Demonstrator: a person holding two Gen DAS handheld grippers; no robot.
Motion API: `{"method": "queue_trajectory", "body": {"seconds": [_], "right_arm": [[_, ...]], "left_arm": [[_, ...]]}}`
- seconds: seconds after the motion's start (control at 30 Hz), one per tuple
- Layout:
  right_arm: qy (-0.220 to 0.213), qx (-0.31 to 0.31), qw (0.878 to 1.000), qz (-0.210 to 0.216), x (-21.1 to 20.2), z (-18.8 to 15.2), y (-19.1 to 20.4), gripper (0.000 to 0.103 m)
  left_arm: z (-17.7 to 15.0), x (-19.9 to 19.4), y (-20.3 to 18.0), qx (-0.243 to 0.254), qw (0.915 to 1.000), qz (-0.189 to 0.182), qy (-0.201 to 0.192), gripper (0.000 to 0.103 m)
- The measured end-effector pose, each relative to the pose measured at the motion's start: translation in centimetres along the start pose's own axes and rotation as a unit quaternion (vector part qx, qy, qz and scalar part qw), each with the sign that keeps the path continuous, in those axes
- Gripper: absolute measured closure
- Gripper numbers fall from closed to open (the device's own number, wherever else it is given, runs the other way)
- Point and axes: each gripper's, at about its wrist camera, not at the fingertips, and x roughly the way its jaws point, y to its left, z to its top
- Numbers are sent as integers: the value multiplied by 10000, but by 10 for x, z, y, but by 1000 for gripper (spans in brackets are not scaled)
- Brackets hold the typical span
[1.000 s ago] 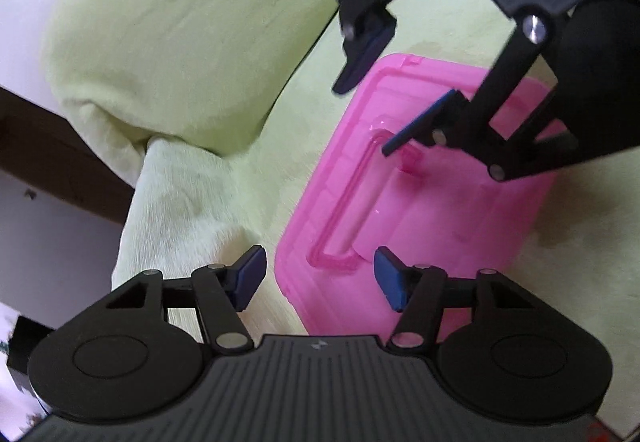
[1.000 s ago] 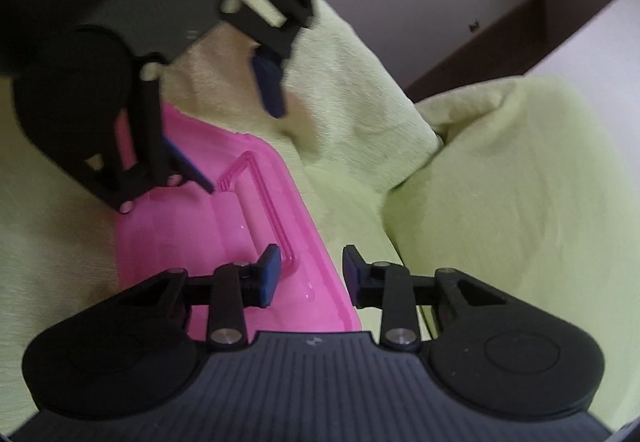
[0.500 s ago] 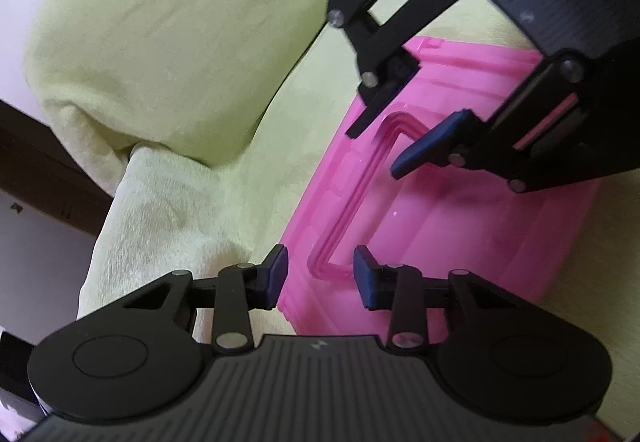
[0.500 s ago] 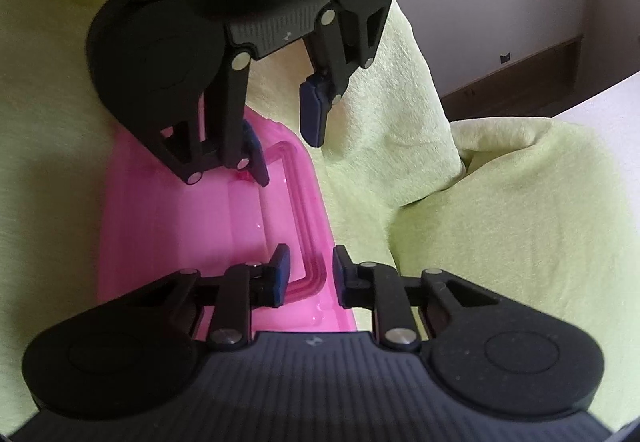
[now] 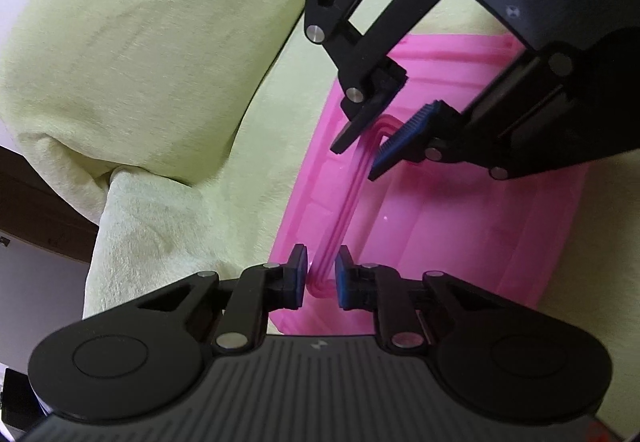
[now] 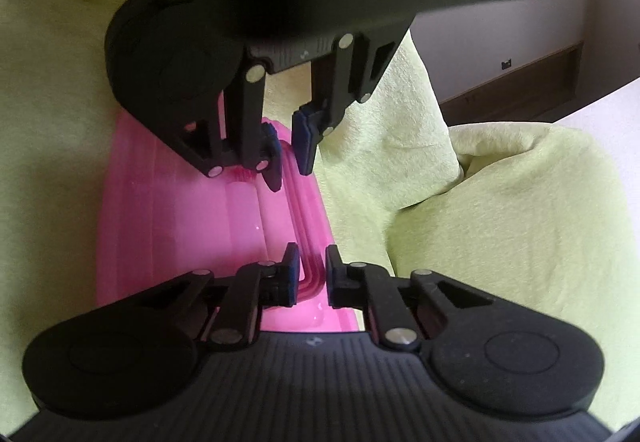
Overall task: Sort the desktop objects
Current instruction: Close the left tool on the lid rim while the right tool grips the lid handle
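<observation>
A pink plastic box [image 5: 460, 242] lies on a pale green cloth, with a thin raised pink handle [image 5: 352, 202] along its lid. My left gripper [image 5: 322, 274] straddles the near end of the handle, its blue pads pressed in on both sides of it. My right gripper [image 5: 356, 160] comes from the opposite side and pinches the handle's far end. In the right wrist view the same handle [image 6: 304, 218] runs from my right gripper [image 6: 312, 270] up to the left gripper [image 6: 289, 178]. Whatever is in the box is hidden.
The green cloth [image 5: 140, 62] bunches into thick folds left of the box, and these folds [image 6: 520, 242] lie right of the box in the right wrist view. A white wall and a dark wooden skirting [image 6: 520, 82] show beyond the cloth.
Both grippers have come down onto the box lid from opposite ends. Their fingers, wide apart a second ago, have narrowed around the handle.
</observation>
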Motion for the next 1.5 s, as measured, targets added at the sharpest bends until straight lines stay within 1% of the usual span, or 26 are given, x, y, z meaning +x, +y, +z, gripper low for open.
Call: {"method": "queue_trajectory", "body": {"seconds": [0.1,0.23,0.47,0.63,0.77,0.97,1.03,1.07,1.1,1.3,1.43,1.5], "right_arm": [[-11,-68,10000,2,-10,-6,-2,94],[18,0,10000,65,-31,-19,-6,94],[0,99,9998,173,-81,-42,-5,93],[15,209,9993,308,-107,-50,-1,93],[47,115,9993,349,-115,-56,8,93],[60,-21,9994,333,-117,-59,19,93],[49,-91,9995,309,-116,-60,23,93],[44,-110,9995,296,-116,-60,24,93],[39,-122,9995,290,-116,-61,25,93],[18,-220,9994,270,-114,-63,29,92],[12,-344,9991,230,-110,-63,32,91],[14,-384,9990,222,-108,-62,33,91]], "left_arm": [[4,-13,-4,-143,9999,-30,10,85],[14,-38,-12,-381,9992,-115,-32,86],[28,-76,-46,-485,9987,-147,-61,88],[32,-90,-68,-562,9981,-258,-86,87],[36,-89,-80,-522,9981,-327,-48,87],[37,-81,-93,-370,9989,-301,12,86],[37,-79,-95,-320,9990,-302,-3,85],[37,-77,-96,-289,9991,-300,-6,82],[37,-76,-96,-264,9992,-304,-4,82],[37,-65,-96,-140,9994,-321,30,80],[36,-63,-100,-182,9993,-334,41,81],[35,-63,-101,-222,9992,-332,33,88]]}}
